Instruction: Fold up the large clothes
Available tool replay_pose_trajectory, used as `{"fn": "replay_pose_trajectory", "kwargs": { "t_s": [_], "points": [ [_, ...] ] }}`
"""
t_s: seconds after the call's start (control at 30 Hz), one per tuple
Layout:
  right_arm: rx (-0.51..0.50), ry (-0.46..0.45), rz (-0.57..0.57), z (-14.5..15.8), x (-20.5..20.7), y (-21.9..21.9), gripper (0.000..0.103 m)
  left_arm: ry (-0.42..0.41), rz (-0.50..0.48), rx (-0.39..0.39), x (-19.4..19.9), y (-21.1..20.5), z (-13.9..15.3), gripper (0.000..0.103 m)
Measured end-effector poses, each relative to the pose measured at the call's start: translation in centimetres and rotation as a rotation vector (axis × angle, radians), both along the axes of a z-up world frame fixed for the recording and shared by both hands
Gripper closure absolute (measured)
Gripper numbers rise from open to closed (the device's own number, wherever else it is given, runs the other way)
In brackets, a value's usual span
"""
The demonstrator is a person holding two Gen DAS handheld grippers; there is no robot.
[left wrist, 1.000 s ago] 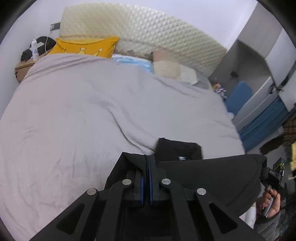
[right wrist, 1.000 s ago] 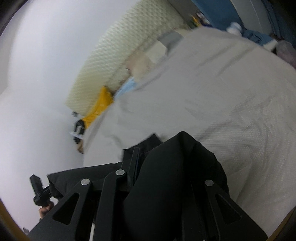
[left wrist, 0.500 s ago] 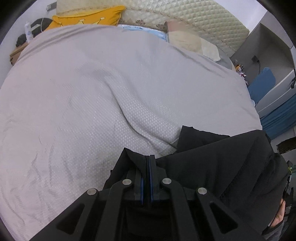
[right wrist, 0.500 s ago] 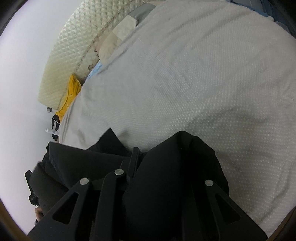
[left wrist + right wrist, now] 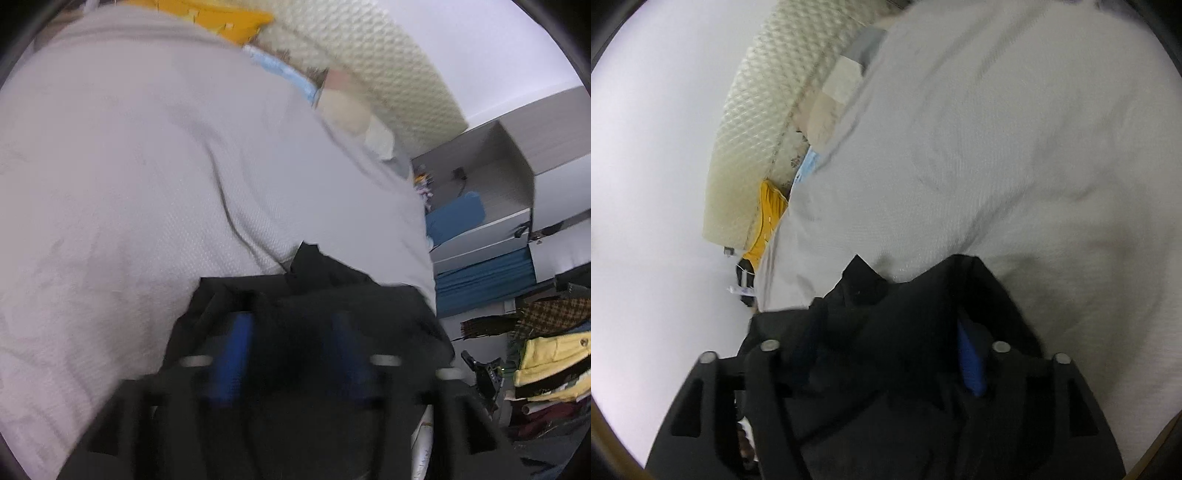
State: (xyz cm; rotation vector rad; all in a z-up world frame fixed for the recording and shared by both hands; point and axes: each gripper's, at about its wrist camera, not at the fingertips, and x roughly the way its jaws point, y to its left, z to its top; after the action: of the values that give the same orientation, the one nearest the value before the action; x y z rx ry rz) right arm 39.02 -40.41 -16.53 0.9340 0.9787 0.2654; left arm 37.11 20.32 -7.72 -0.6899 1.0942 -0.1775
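Grey bedspread [image 5: 147, 166] bearing the black garment [image 5: 332, 288] at its near edge, left gripper [image 5: 291, 332] and right gripper [image 5: 890, 343] both opening, cloth slack between unpressed pads; released unevenly, the cloth may bunch or slide off the edge.

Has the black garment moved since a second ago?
Yes. The black garment has come down against the grey bedspread, and the left gripper is opening off it.
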Motion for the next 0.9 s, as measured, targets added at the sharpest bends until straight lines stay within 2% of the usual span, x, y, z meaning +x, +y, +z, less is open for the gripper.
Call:
{"fn": "replay_pose_trajectory", "kwargs": {
  "t_s": [0.07, 0.13, 0.17, 0.3, 0.37, 0.5, 0.6, 0.7, 0.8, 0.87, 0.9],
  "points": [
    [-0.059, -0.034, -0.008, 2.7, -1.4, -0.4, 0.032, -0.059, -0.006, 0.055, -1.5, -0.1, 2.5, 0.023],
    [-0.17, -0.086, -0.011, 5.9, -2.9, 0.2, 0.023, -0.153, -0.032, 0.173, -3.4, -1.6, 5.8, 0.023],
    [-0.219, -0.116, -0.009, 7.1, -3.5, 0.9, 0.023, -0.199, -0.043, 0.223, -4.0, -2.7, 6.9, 0.023],
    [-0.4, -0.29, 0.05, 10.8, -5.9, 6.2, 0.023, -0.358, -0.101, 0.396, -6.1, -8.4, 9.6, 0.023],
    [-0.465, -0.332, 0.076, 11.3, -6.4, 9.4, 0.023, -0.417, -0.127, 0.44, -6.5, -11.6, 9.7, 0.023],
    [-0.549, -0.392, 0.124, 11.2, -6.5, 14.6, 0.022, -0.416, -0.184, 0.461, -5.0, -17.0, 7.7, 0.023],
    [-0.64, -0.433, 0.122, 10.0, -6.4, 17.2, 0.02, -0.421, -0.223, 0.531, -3.8, -20.6, 5.1, 0.023],
    [-0.665, -0.437, 0.124, 7.6, -6.0, 18.1, 0.019, -0.414, -0.237, 0.577, -3.2, -22.4, 2.1, 0.023],
    [-0.689, -0.42, 0.114, 3.9, -5.1, 18.7, 0.019, -0.403, -0.243, 0.593, -1.6, -23.7, -1.6, 0.023],
    [-0.717, -0.403, 0.094, 1.9, -4.8, 18.8, 0.019, -0.355, -0.252, 0.604, -0.1, -24.2, -5.1, 0.023],
    [-0.735, -0.391, 0.085, 0.4, -4.3, 18.8, 0.019, -0.356, -0.254, 0.618, 0.3, -24.4, -5.9, 0.023]
  ]
}}
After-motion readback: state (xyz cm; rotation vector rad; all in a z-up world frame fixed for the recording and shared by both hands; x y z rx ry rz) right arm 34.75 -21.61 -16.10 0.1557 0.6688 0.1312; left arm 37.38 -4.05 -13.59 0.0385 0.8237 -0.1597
